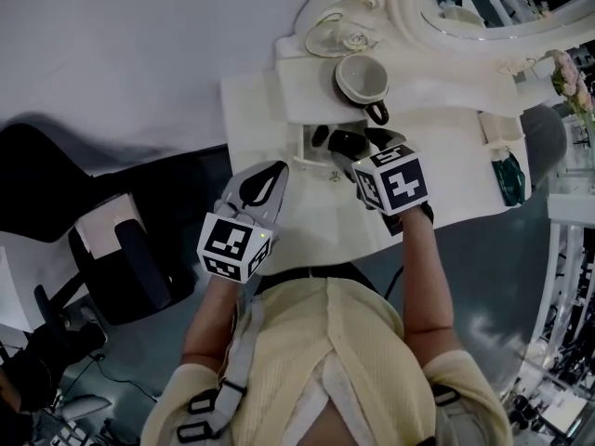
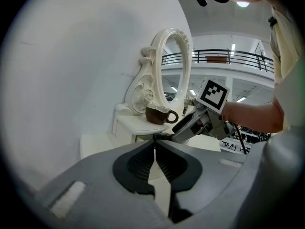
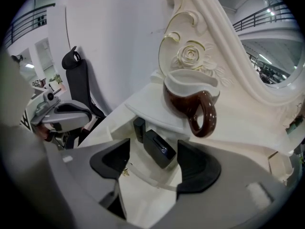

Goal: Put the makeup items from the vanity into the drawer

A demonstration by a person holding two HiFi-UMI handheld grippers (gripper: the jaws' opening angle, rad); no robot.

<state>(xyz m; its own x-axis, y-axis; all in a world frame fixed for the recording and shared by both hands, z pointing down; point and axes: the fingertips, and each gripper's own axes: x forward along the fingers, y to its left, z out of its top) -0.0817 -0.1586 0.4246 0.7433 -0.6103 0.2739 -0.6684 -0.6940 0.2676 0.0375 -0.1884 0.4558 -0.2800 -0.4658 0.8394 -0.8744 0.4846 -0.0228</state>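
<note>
The white vanity (image 1: 316, 221) has a small drawer (image 1: 305, 149) standing open under its raised shelf. Inside it lie a black compact case (image 3: 159, 149) and a smaller black item (image 3: 138, 128); both show as dark shapes, the case (image 1: 346, 142) on the right. My right gripper (image 3: 155, 146) hangs open over the drawer, angled steeply down, with the case between and just past its pads and no contact that I can see. In the head view that right gripper (image 1: 351, 158) sits at the drawer's front. My left gripper (image 2: 155, 147) is shut and empty, held left of the drawer (image 1: 277, 170).
A brown cup (image 3: 190, 104) with a white inside stands on the shelf right above the drawer. The ornate mirror (image 1: 483, 7) rises behind it. A black office chair (image 1: 121, 249) stands left of the vanity. A dark green object (image 1: 509, 177) lies at the vanity's right end.
</note>
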